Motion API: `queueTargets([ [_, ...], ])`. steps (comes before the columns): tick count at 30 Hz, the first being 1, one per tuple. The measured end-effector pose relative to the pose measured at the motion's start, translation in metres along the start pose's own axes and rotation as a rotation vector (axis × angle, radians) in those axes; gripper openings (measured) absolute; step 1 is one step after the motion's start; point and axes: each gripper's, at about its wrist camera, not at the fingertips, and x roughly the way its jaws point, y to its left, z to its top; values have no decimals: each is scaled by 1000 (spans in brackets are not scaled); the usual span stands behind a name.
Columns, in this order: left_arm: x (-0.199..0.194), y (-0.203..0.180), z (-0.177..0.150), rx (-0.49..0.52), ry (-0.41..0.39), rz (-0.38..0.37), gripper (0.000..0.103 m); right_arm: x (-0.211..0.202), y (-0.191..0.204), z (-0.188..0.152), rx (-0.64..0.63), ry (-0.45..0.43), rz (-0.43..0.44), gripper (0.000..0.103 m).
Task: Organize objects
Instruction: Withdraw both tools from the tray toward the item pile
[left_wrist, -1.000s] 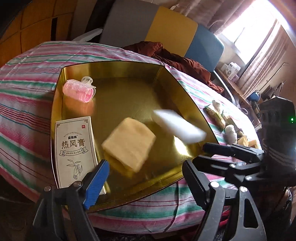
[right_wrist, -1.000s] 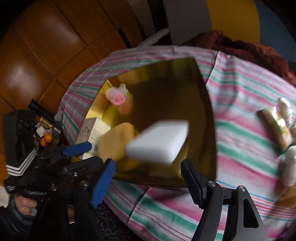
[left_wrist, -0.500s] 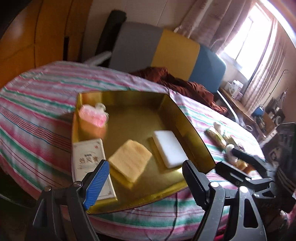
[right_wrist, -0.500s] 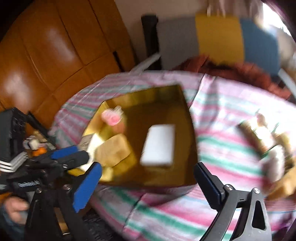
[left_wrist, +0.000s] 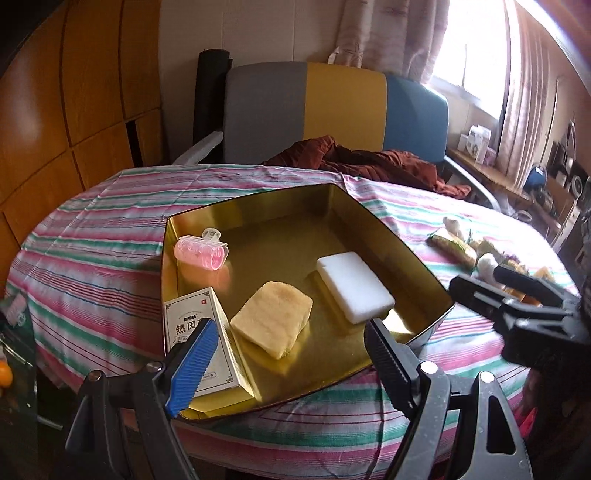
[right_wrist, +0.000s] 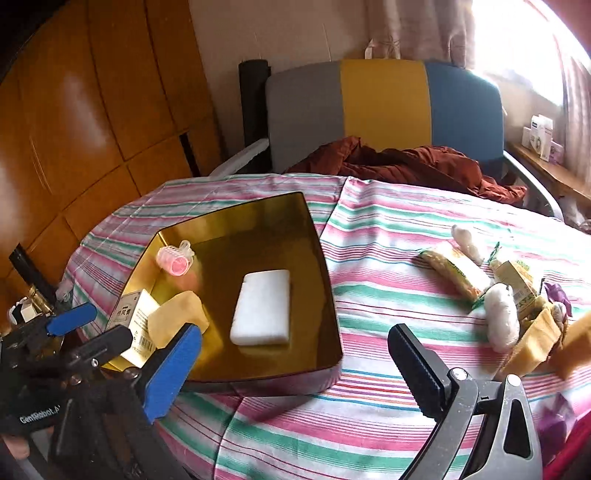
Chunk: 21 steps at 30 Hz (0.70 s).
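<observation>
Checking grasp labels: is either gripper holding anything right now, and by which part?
Nothing is held. The left gripper and right gripper both stand open and empty; the white sponge lies free in the gold tray.

Beyond the far edge of the striped tablecloth (right_wrist: 369, 229) we see a chair (right_wrist: 384, 107) upholstered in grey, yellow and blue panels, a rust-brown garment (right_wrist: 406, 162) heaped on its seat; orange wooden panelling (right_wrist: 92, 110) lines the left wall, curtains (left_wrist: 388, 33) far right.
</observation>
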Motion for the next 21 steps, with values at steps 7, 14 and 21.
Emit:
queueTargets([
  [7, 2, -6, -3, 25, 13, 11, 83, 0, -2, -6, 15, -6, 1, 103],
  [14, 5, -8, -5, 31, 23, -9, 83, -4, -3, -9, -10, -27, -79, 103],
  [21, 8, -14, -5, 31, 42, -43, 83, -10, -12, -9, -20, -20, -187, 103],
])
